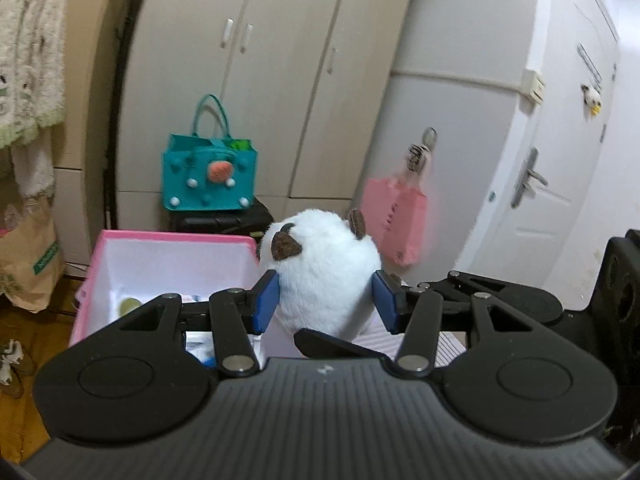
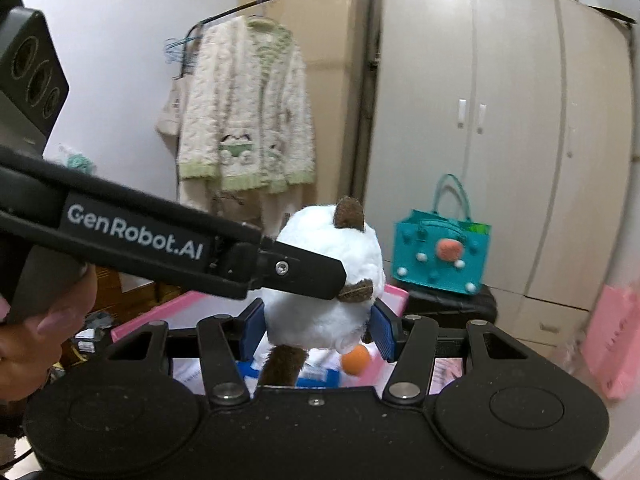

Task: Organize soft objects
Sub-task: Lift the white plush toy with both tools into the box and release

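A white plush toy point(image 1: 324, 276) with brown ears hangs above an open pink box point(image 1: 176, 236). My left gripper point(image 1: 326, 300) is shut on it, one blue pad pressed into each side. My right gripper point(image 2: 318, 332) is shut on the same plush toy point(image 2: 332, 240) lower down, where a brown tail and an orange foot hang. One of the left gripper's fingers point(image 2: 312, 272) crosses the toy's side in the right wrist view. A black finger point(image 1: 340, 346) of the right gripper shows under the toy in the left wrist view. The pink box point(image 2: 160, 312) has small items inside.
A teal felt bag point(image 1: 208, 176) stands on a black case point(image 1: 224, 220) before a beige wardrobe point(image 1: 280, 80). A pink bag point(image 1: 396, 220) hangs by a white door point(image 1: 540, 160). A fluffy cardigan point(image 2: 244, 120) hangs on a rack. A person's hand point(image 2: 40, 328) holds the left gripper.
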Motion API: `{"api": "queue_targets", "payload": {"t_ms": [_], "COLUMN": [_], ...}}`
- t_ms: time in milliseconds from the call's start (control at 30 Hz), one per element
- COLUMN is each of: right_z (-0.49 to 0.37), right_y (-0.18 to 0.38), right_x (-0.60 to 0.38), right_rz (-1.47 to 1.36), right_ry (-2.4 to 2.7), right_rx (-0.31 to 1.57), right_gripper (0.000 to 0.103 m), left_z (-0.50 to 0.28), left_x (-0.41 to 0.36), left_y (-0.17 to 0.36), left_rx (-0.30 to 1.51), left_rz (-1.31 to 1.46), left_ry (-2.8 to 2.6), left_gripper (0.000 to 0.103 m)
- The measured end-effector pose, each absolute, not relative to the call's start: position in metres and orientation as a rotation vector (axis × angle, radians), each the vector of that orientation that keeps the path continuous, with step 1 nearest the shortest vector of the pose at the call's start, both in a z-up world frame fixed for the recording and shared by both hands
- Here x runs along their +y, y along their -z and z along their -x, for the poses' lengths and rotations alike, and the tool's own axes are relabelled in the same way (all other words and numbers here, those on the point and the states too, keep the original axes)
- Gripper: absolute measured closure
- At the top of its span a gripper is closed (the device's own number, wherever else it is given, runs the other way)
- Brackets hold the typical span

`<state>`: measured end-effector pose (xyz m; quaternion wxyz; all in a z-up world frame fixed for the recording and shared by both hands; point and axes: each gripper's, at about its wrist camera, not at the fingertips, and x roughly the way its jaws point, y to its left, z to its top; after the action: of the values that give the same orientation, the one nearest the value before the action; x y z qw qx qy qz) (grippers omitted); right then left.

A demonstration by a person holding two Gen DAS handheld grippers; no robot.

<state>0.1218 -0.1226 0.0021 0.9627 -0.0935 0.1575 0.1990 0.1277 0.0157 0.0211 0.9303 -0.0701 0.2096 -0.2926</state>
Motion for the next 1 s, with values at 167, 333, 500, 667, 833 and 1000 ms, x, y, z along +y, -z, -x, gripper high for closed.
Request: {"api": "queue_targets", "payload": {"t_ms": [167,333,500,667,833,1000], "right_z": [-0.147,-0.168,-0.176,-0.184,-0.19,-0.18], "right_y": [0.005,0.027,0.041,0.047,0.051,0.048], "right_x": [-0.107,-0.099,-0.1,-0.094,-0.091,-0.088], "right_rz": [0.149,0.116,0.114,0.159,0.209,0.25], "right_ry": [-0.485,-0.517,-0.525,-0.534,-0.554,-0.544], "right_rx": [0.413,0.545,0.658,0.741,0.816,0.788], "right_gripper": [0.043,0.043,0.043,0.043,0.044,0.046], "left_z": [-0.143,-0.171,-0.192,-0.204,-0.212,-0.212], "left_x": [0.043,0.061,0.071,0.075,0.079,0.077], "left_y": [-0.02,0.003,0.032,0.057,0.076,0.085], "left_rx": [0.45,0.592,0.726,0.817,0.902,0.924], "left_rz": [0.174,0.253,0.332,0.386,0.433,0.412], "left_ry": [0.558,0.544,0.558,0.562,0.569,0.557], "left_gripper": [0.053,0.053,0.053,0.053,0.054,0.053]}}
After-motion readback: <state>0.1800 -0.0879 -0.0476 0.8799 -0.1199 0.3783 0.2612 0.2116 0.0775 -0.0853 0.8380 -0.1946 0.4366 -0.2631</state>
